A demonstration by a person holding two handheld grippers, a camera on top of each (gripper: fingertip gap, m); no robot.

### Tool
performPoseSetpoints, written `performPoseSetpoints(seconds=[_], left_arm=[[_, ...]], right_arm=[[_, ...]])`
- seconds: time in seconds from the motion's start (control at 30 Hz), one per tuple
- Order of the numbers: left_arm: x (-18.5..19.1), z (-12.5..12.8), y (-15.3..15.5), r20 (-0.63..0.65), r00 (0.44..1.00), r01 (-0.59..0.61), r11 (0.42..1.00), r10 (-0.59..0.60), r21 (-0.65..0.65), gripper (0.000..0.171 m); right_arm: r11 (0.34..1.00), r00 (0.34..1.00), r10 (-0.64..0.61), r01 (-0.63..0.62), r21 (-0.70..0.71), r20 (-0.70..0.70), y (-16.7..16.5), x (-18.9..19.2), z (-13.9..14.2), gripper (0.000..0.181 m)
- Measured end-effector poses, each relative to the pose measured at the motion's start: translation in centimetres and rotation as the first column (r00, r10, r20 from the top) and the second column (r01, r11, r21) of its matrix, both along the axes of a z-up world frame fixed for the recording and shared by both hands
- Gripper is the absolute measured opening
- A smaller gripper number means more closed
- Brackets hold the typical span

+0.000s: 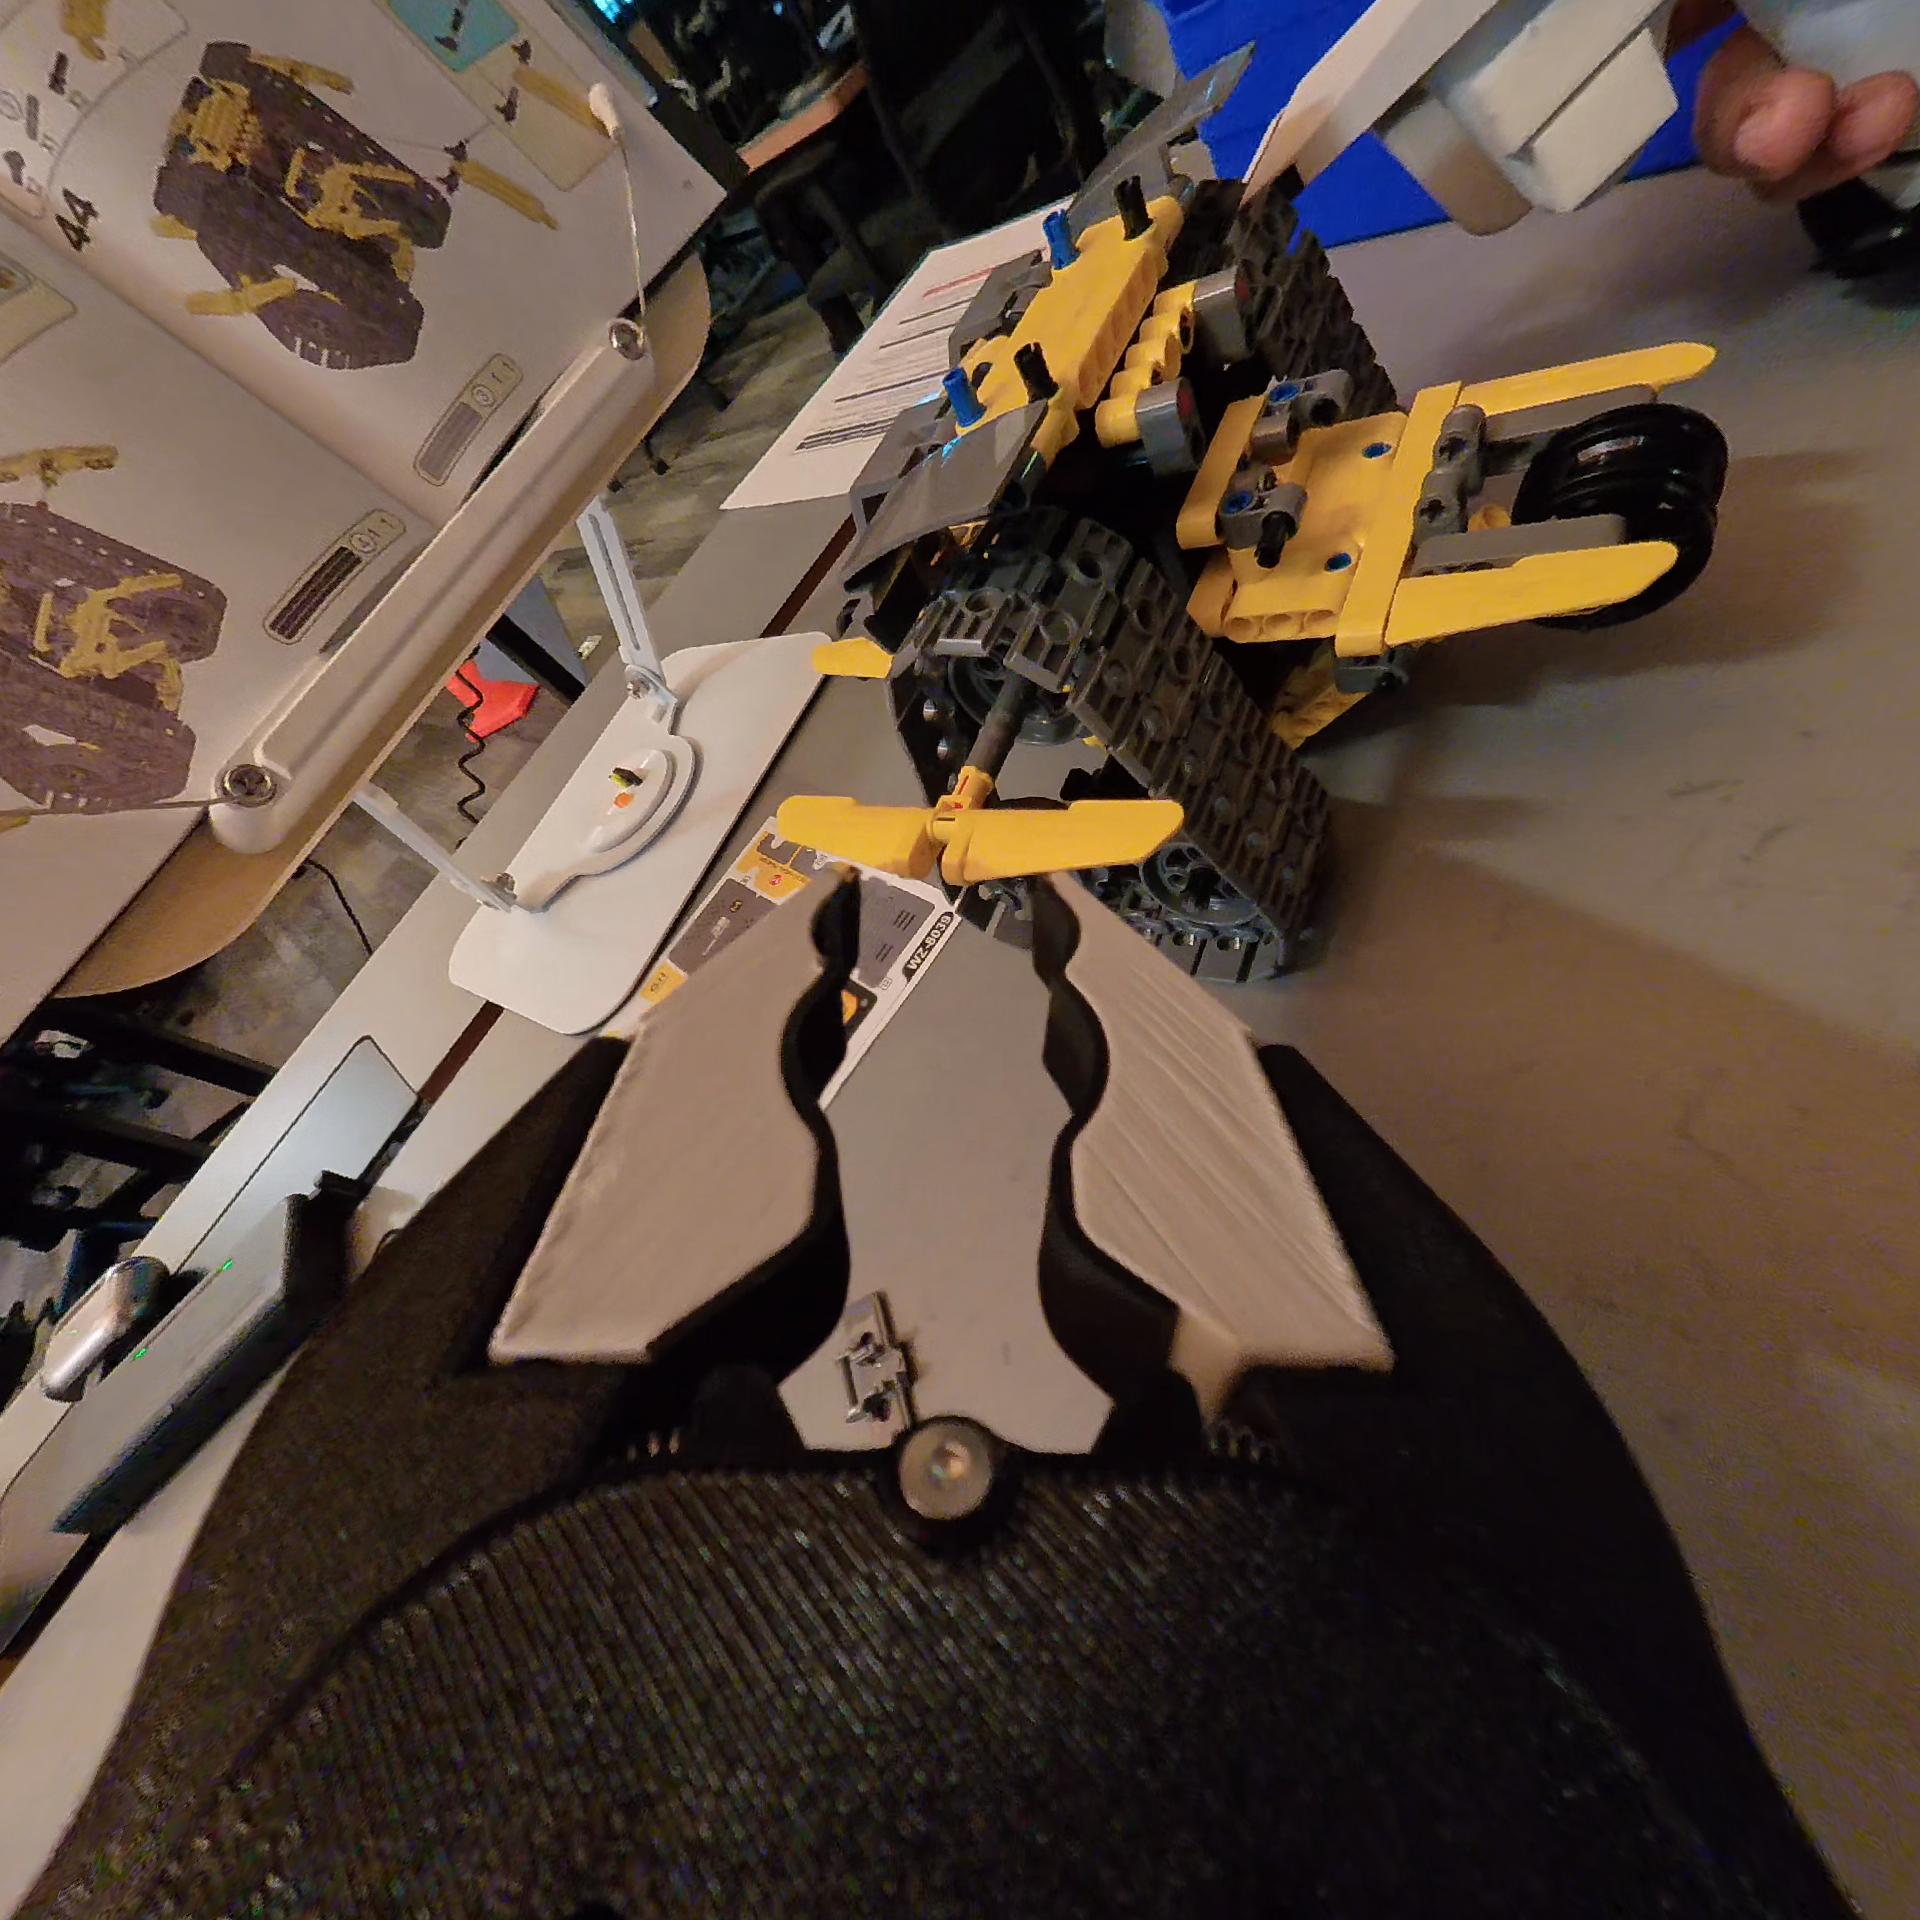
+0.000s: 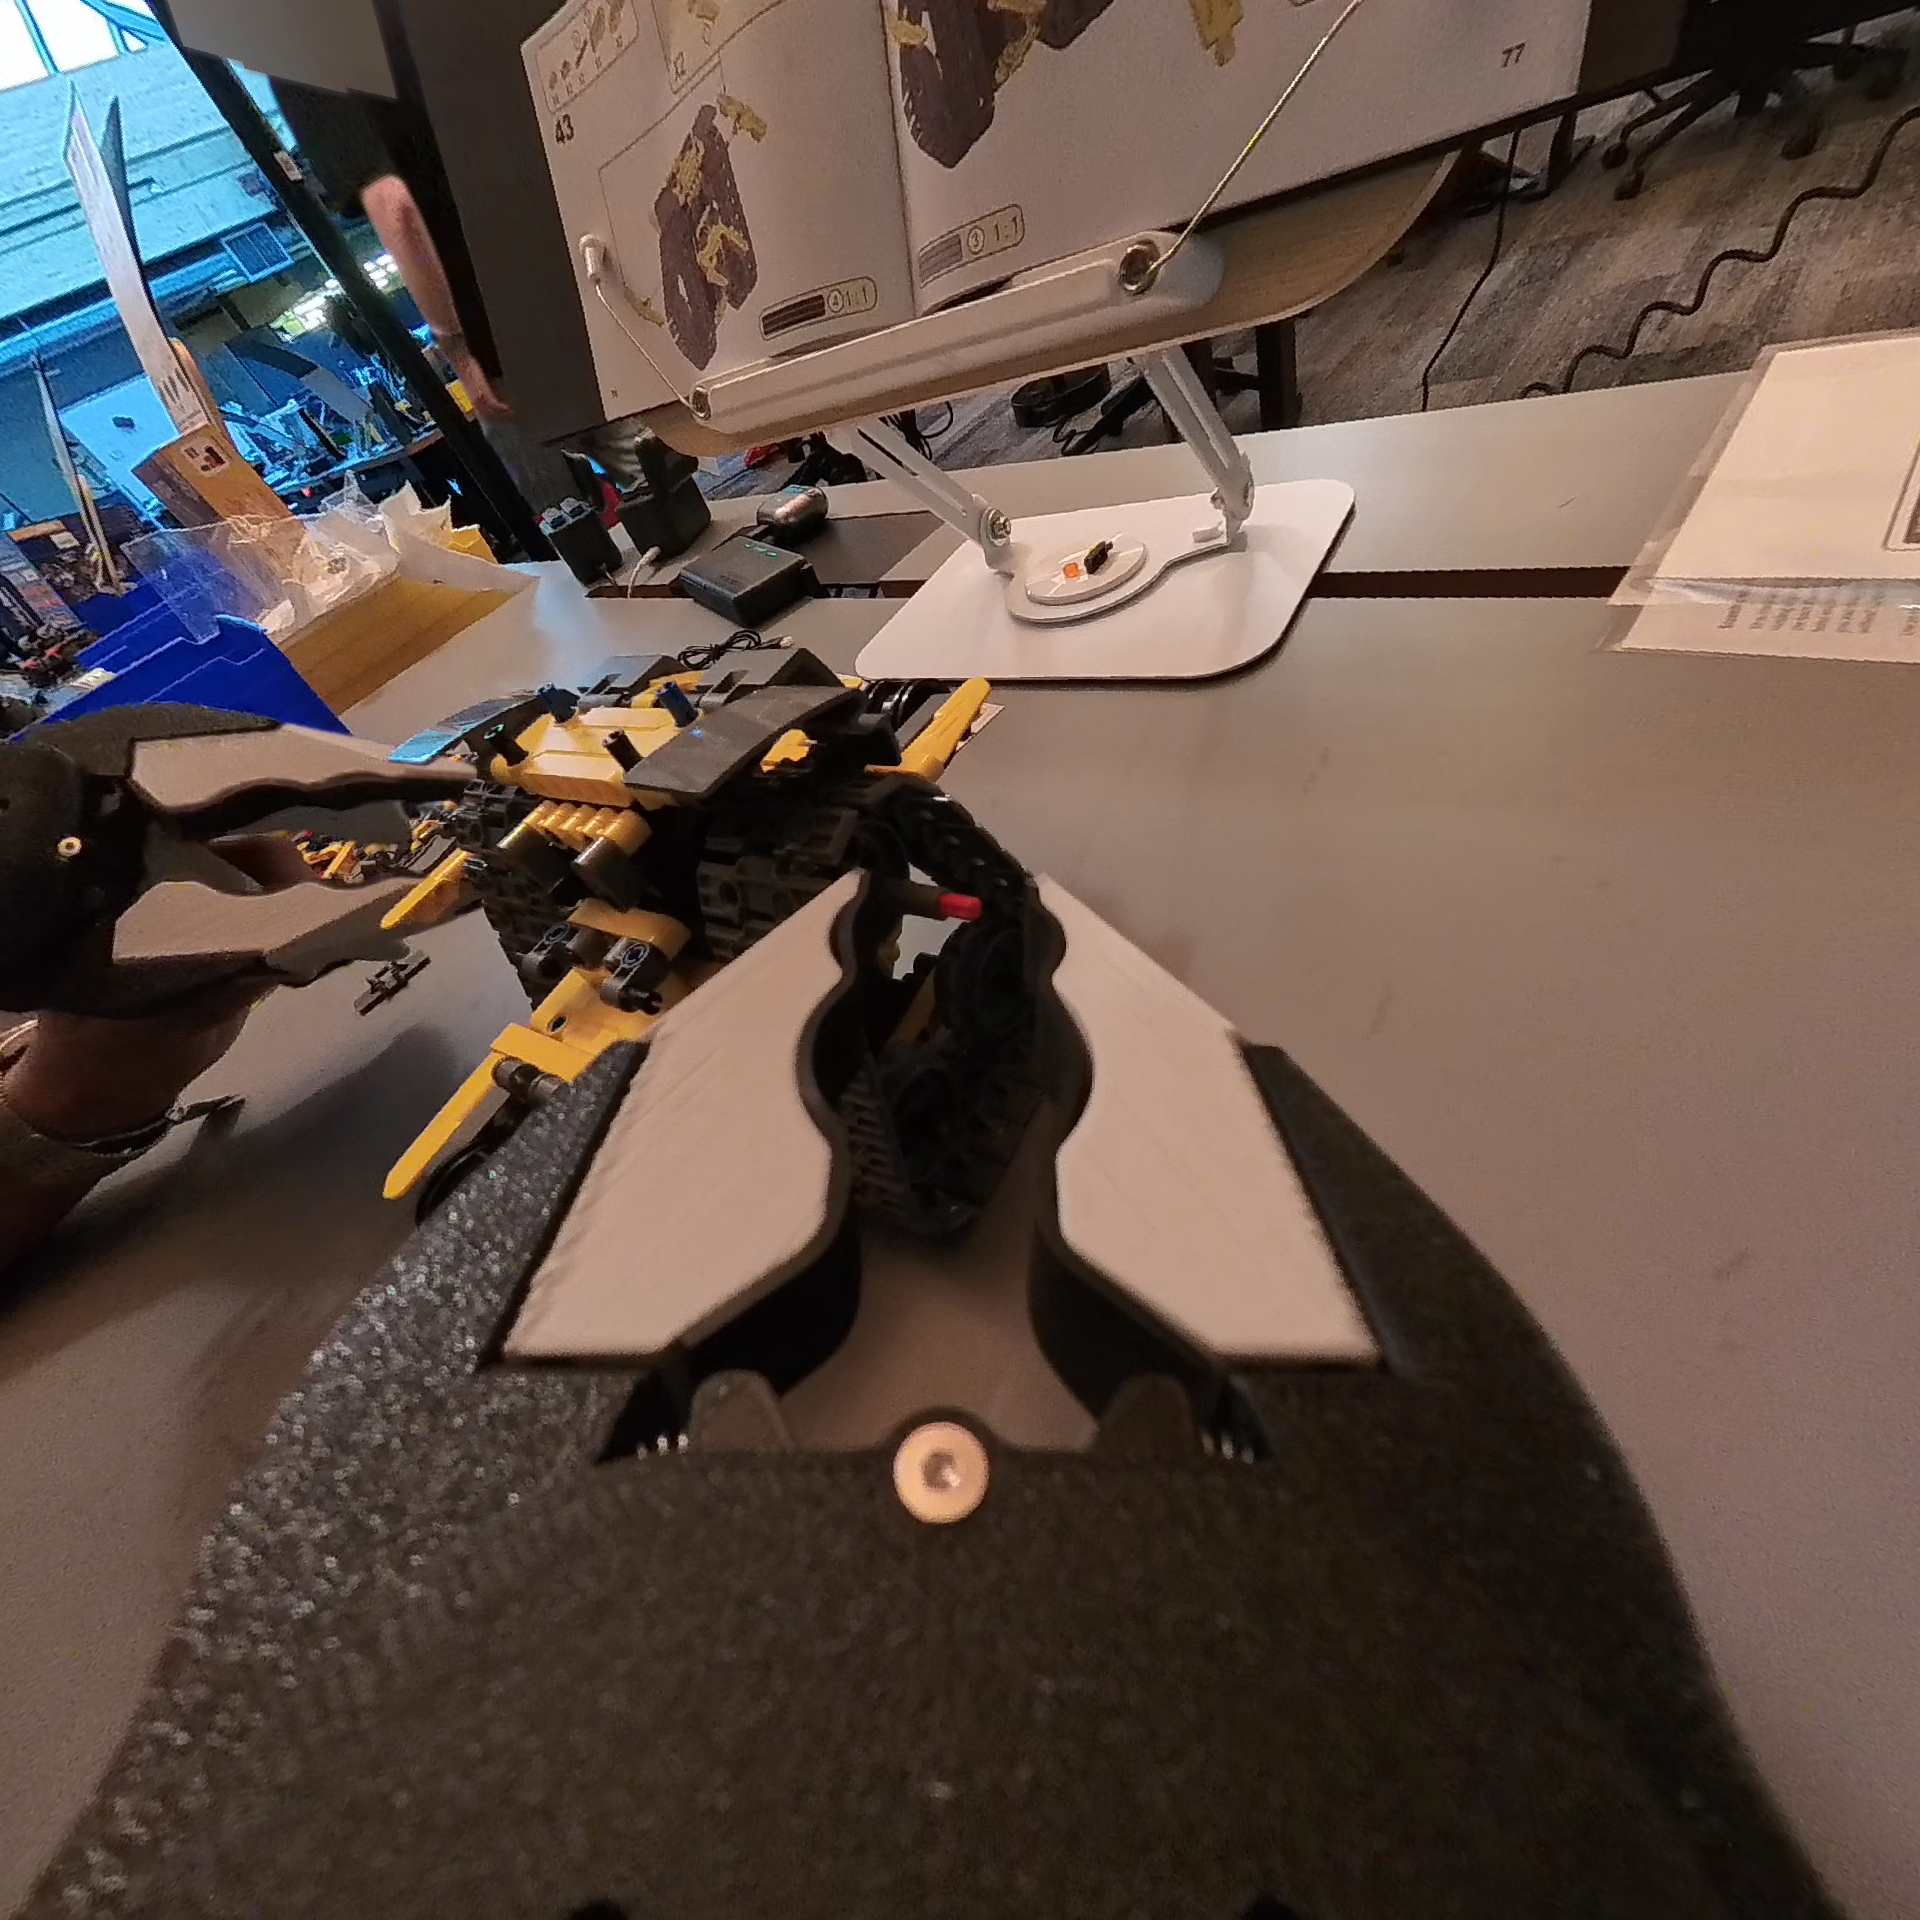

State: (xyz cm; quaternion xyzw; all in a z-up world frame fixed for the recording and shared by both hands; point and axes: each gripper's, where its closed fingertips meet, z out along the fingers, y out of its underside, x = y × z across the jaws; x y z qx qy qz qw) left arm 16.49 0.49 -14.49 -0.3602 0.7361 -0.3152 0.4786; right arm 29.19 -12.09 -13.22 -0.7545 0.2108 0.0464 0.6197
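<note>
Model (image 1: 1195,582), yellow and dark grey tracked brick vehicle, stands mid-bench, just in front of the white book stand (image 2: 1101,592) at the far edge that props the instruction booklet (image 2: 831,177) open. Left gripper (image 1: 940,894) gapes part-open, holding nothing, tips just short of the yellow propeller blades (image 1: 977,831) on the axle. Right gripper (image 2: 956,894) is open around the black track loop (image 2: 956,831) by a red-tipped pin (image 2: 951,904); contact unclear, likely bracing the model.

Bare table (image 2: 1455,935) right of the model (image 2: 707,831); book stand (image 2: 1101,613) blocks behind.
</note>
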Motion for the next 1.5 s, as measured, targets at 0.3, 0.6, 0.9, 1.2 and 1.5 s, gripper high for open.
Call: performPoseSetpoints(seconds=[0.3,0.6,0.9,1.2,1.5], left_arm=[[0.14,-0.11,0.52,0.017,1.0,-0.003,1.0,0.003,0.005,0.05],[0.14,-0.18,0.37,0.022,1.0,0.006,1.0,-0.006,0.025,0.054],[0.19,-0.42,0.35,0.018,1.0,0.011,1.0,-0.011,0.029,0.056],[0.24,-0.59,0.64,0.011,1.0,0.003,1.0,-0.003,0.018,0.059],[0.44,-0.56,0.4,0.027,1.0,-0.001,1.0,0.0,0.029,0.059]], right_arm=[[1.0,1.0,0.004,-0.004,0.0,-0.003,0.02,-0.02,0.0,0.027],[1.0,1.0,0.002,-0.002,-0.001,-0.005,0.0,0.01,-0.03,0.029],[1.0,1.0,-0.002,0.002,-0.002,-0.006,-0.02,0.05,-0.04,0.03],[1.0,1.0,-0.007,0.007,-0.005,-0.003,-0.05,0.07,-0.02,0.031],[1.0,1.0,-0.013,0.013,0.0,0.001,-0.13,0.1,0.16,0.032]])
